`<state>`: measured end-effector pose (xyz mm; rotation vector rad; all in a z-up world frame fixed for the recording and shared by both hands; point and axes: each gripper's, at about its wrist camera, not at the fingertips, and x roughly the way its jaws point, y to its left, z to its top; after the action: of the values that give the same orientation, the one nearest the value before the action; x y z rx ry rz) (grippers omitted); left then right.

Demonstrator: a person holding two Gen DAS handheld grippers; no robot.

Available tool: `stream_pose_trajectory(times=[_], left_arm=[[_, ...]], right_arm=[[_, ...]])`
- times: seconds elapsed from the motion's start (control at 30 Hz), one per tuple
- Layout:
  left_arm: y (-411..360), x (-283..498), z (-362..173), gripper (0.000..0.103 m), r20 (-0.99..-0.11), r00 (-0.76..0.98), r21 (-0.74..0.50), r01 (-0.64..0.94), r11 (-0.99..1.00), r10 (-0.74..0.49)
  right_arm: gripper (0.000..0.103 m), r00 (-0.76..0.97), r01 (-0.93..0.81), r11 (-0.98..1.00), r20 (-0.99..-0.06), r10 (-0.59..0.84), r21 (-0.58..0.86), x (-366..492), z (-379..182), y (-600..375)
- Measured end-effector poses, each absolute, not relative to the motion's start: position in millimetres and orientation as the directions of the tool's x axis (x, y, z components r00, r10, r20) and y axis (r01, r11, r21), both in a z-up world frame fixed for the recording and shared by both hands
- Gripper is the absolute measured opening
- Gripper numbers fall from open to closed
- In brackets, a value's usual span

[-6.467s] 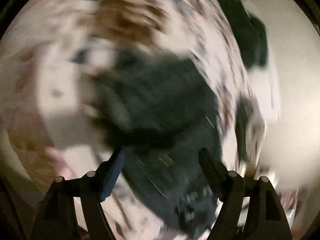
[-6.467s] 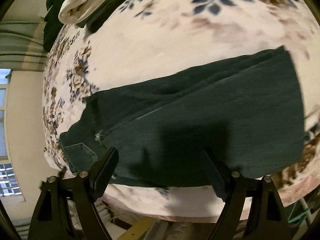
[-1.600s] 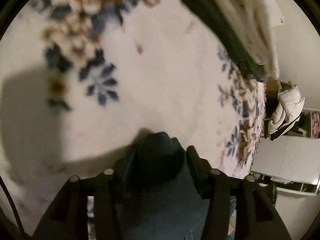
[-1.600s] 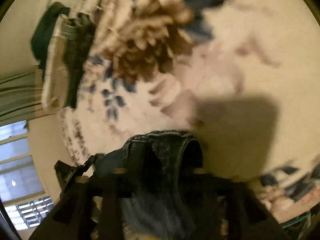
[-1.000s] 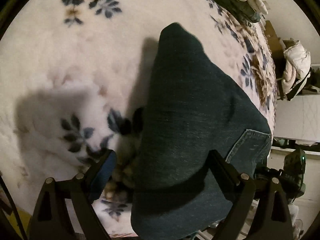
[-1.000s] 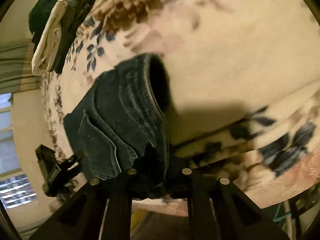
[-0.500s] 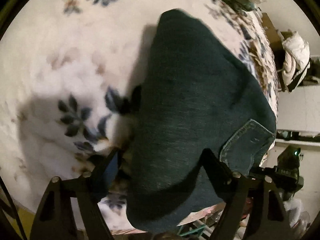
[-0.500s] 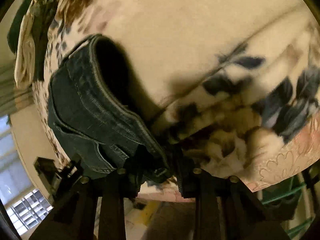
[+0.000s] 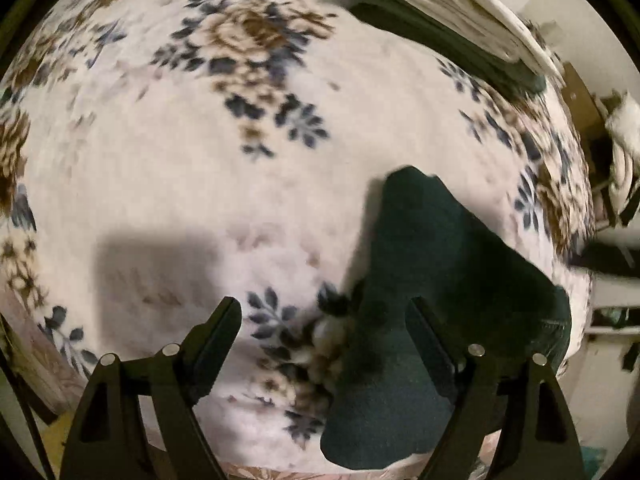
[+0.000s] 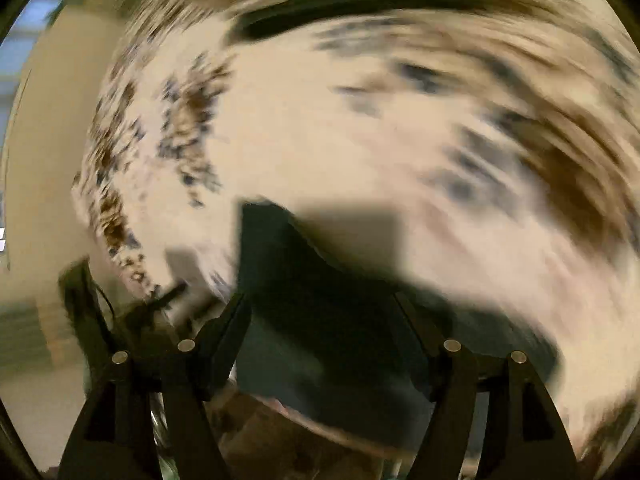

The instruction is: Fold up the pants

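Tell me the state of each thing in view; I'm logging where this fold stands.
Pants: folded into a compact dark bundle, lying on the blanket, not gripped.
Left tongs: open, empty.
Right tongs: open, empty; view blurred.
Floral blanket: spread flat.
Stacked clothes: folded, piled at the far edge.

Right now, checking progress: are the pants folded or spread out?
Folded: the pants lie as a compact dark bundle on the floral blanket, no legs stretched out.
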<state>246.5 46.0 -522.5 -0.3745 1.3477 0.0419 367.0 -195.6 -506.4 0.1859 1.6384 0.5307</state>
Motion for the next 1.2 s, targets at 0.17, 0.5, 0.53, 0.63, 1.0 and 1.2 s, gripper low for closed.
stream_pose_trajectory(times=[0.17, 0.5, 0.53, 0.63, 1.0, 1.2], left_arm=[[62, 245, -530, 0.083, -0.952, 0.227, -0.270, -0.301, 0.915, -0.206], [62, 242, -537, 0.084, -0.930, 0.249, -0.337, -0.276, 0.900, -0.272], [63, 240, -533, 0.088, -0.923, 0.266, -0.346, -0.267, 0.899, -0.277], [55, 243, -521, 0.103, -0.911, 0.297, -0.352, -0.201, 0.914, -0.285], [1, 254, -553, 0.103, -0.910, 0.143, -0.404, -0.096, 0.910, -0.389], [-11, 253, -583, 0.103, -0.893, 0.084, -0.450, -0.098, 0.888, -0.443]], right_arm=[[0.070, -0.315, -0.315, 0.834, -0.879, 0.359, 0.453, 405, -568, -102], [0.018, -0.278, 0.204, 0.749, -0.696, 0.661, 0.630, 416, -612, -171], [0.023, -0.267, 0.178, 0.744, -0.696, 0.666, 0.644, 415, -602, -173], [0.092, -0.100, 0.025, 0.754, -0.748, 0.656, 0.657, 401, -538, -205], [0.095, 0.065, 0.224, 0.831, -0.859, 0.509, 0.509, 236, -538, -431], [0.095, 0.024, 0.304, 0.678, -0.717, 0.697, 0.669, 225, -637, -402]])
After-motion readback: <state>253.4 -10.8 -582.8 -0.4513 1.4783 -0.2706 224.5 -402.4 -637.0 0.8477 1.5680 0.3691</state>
